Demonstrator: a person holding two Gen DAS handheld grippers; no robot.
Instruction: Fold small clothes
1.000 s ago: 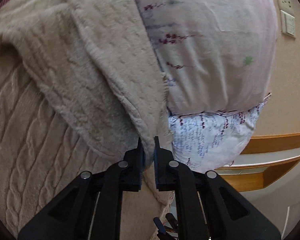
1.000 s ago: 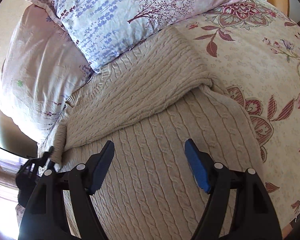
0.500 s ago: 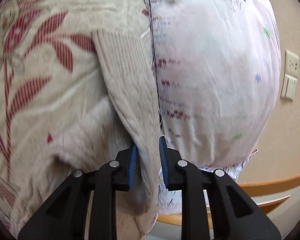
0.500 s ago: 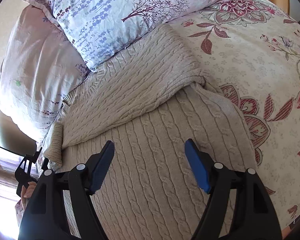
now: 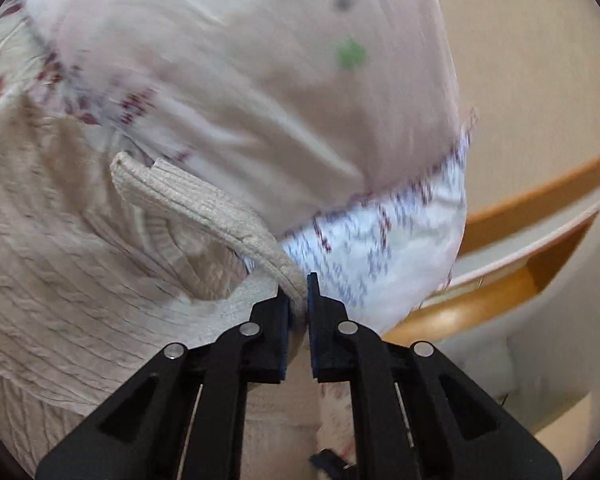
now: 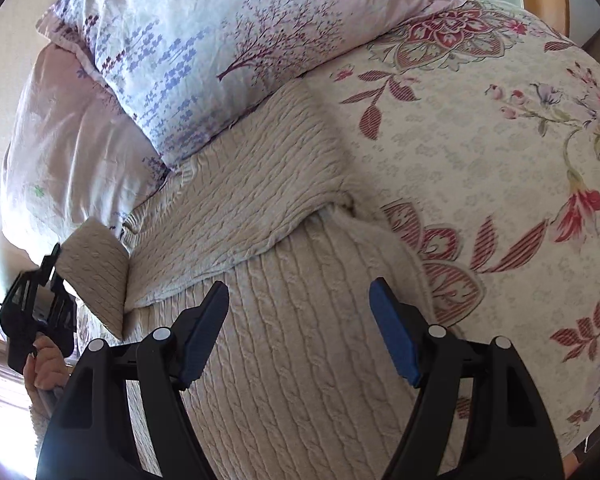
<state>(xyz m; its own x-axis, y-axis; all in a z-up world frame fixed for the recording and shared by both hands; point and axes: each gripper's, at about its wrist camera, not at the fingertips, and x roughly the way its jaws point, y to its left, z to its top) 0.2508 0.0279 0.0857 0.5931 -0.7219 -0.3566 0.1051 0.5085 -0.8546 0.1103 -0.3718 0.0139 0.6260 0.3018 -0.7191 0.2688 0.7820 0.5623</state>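
A beige cable-knit sweater [image 6: 284,320] lies on the flowered bedspread [image 6: 480,152], one sleeve folded across its body. My left gripper [image 5: 298,292] is shut on the ribbed cuff [image 5: 204,204] of the other sleeve and holds it raised beside the pillows. In the right wrist view that lifted sleeve [image 6: 96,268] hangs from the left gripper [image 6: 50,268] at the far left. My right gripper [image 6: 300,312] is open and empty, hovering over the sweater's body.
Two pillows [image 6: 204,60] lie against the sweater's far edge; the pink one [image 5: 260,80] fills the left wrist view. A wooden bed frame [image 5: 500,280] and a beige wall [image 5: 540,80] are to the right there.
My left gripper has swung the held sleeve up and around toward the pillows, and the sleeve now stands lifted off the sweater. The right gripper has stayed nearly still, open.
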